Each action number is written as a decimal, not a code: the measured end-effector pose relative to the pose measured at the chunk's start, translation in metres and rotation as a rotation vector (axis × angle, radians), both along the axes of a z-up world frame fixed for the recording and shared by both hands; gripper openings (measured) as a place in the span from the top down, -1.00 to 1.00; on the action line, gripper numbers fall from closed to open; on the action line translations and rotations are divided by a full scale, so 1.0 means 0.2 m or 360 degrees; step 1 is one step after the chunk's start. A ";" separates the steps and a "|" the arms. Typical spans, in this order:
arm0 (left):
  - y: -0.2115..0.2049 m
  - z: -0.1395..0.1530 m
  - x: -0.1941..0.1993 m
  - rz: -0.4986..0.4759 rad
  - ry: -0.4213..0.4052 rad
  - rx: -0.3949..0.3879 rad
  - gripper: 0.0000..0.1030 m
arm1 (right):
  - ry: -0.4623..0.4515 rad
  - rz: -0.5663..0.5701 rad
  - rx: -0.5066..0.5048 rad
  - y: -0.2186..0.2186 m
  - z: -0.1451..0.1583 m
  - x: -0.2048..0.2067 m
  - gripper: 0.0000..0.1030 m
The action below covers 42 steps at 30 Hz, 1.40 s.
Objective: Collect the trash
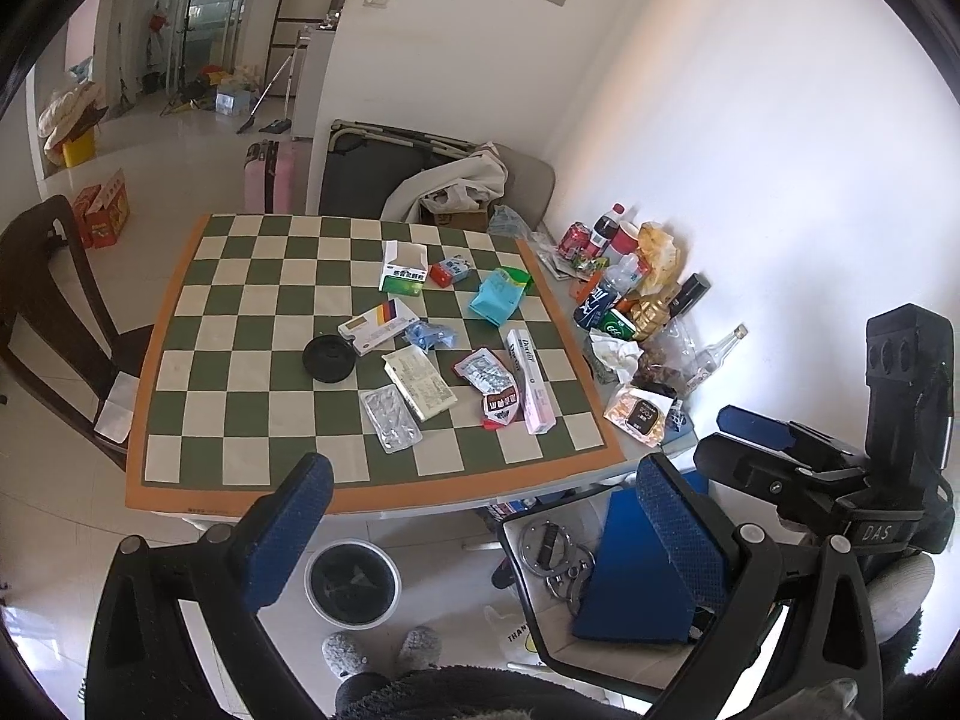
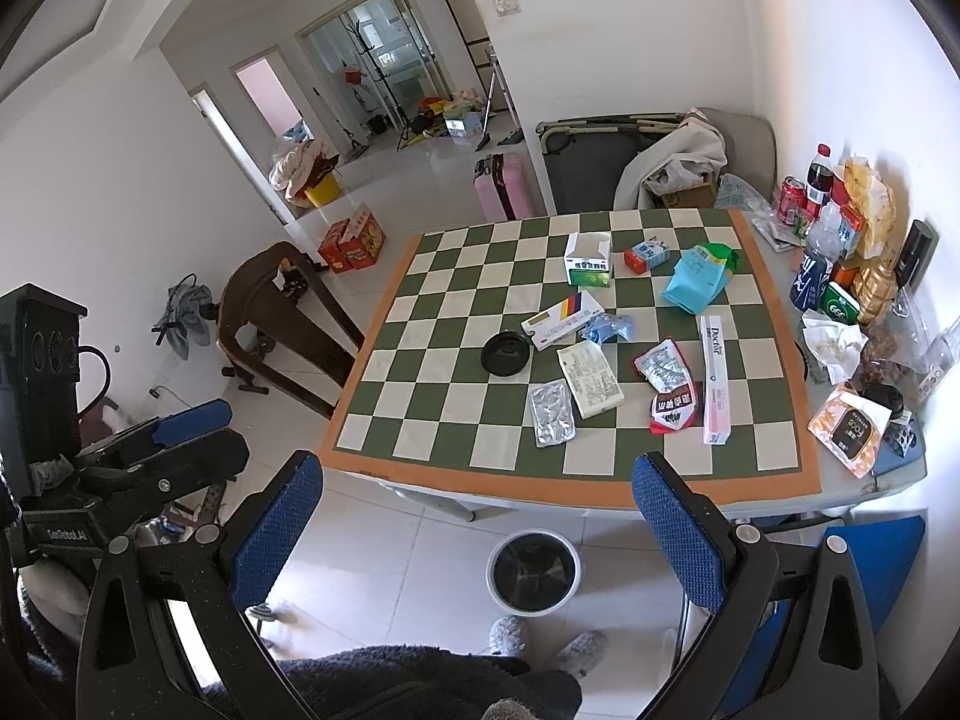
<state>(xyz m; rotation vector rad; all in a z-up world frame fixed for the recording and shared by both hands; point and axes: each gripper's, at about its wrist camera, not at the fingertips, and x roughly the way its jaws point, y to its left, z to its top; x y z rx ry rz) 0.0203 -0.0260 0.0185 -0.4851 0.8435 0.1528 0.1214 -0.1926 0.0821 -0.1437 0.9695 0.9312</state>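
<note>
Trash lies scattered on the checkered mat (image 1: 240,372) (image 2: 432,372): a white-green box (image 1: 403,270) (image 2: 589,261), a light blue bag (image 1: 498,297) (image 2: 696,282), a black round lid (image 1: 327,359) (image 2: 506,354), a blister pack (image 1: 390,420) (image 2: 552,411), a red wrapper (image 1: 495,384) (image 2: 669,384) and a long pink-white box (image 1: 531,381) (image 2: 715,378). A white bin (image 1: 307,585) (image 2: 491,570) with a black liner stands on the floor below the table's near edge. My left gripper (image 1: 486,534) and right gripper (image 2: 480,531) hover open above that edge, both holding nothing.
Bottles, cans and snack bags (image 1: 624,294) (image 2: 840,252) crowd the table's right side along the wall. A dark wooden chair (image 1: 54,300) (image 2: 282,312) stands at the left. A blue-seated chair (image 1: 636,576) sits lower right. The person's grey slippers (image 1: 384,651) are near the bin.
</note>
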 end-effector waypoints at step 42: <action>0.00 -0.02 -0.03 -0.0024 -0.0021 -0.0037 -1.00 | 0.0018 0.0002 0.0011 -0.01 0.00 0.01 -1.00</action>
